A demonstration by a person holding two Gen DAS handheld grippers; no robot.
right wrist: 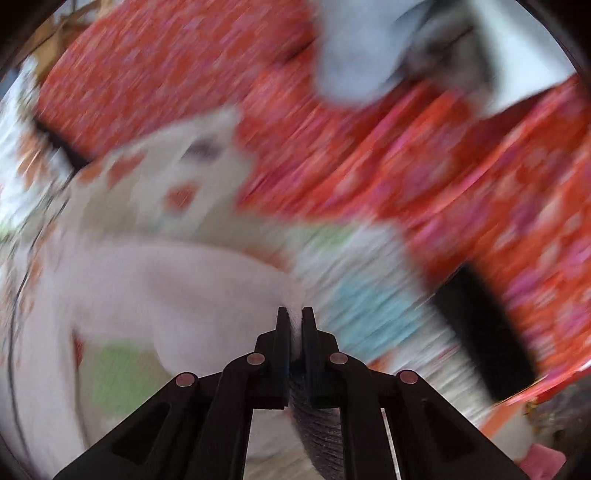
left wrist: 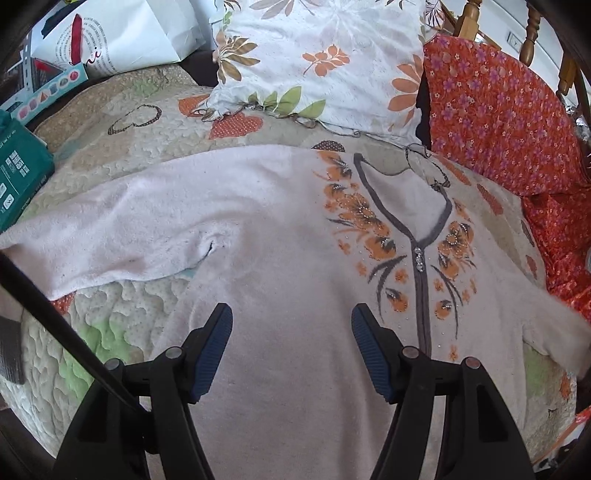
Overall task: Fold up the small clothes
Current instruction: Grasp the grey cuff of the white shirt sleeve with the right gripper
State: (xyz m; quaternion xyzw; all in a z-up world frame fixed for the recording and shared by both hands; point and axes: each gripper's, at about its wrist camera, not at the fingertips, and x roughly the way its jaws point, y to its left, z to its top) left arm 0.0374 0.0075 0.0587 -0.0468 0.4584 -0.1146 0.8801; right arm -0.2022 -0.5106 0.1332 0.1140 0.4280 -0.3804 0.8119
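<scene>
A pale pink fleece top (left wrist: 266, 236) with orange flowers and a grey-trimmed neckline lies spread face up on a quilted bedspread (left wrist: 122, 317). Its left sleeve stretches toward the left edge. My left gripper (left wrist: 291, 325) is open and empty, hovering over the top's lower body. In the right wrist view, which is heavily motion-blurred, my right gripper (right wrist: 295, 314) is shut on the grey-cuffed end of the top's right sleeve (right wrist: 177, 288), which trails off to the left.
A floral white pillow (left wrist: 325, 62) and a red flowered cushion (left wrist: 498, 110) lie at the head of the bed. A teal box (left wrist: 18, 173), a toy box and a white bag (left wrist: 122, 33) stand at the left. The red fabric (right wrist: 424, 155) fills the right wrist view.
</scene>
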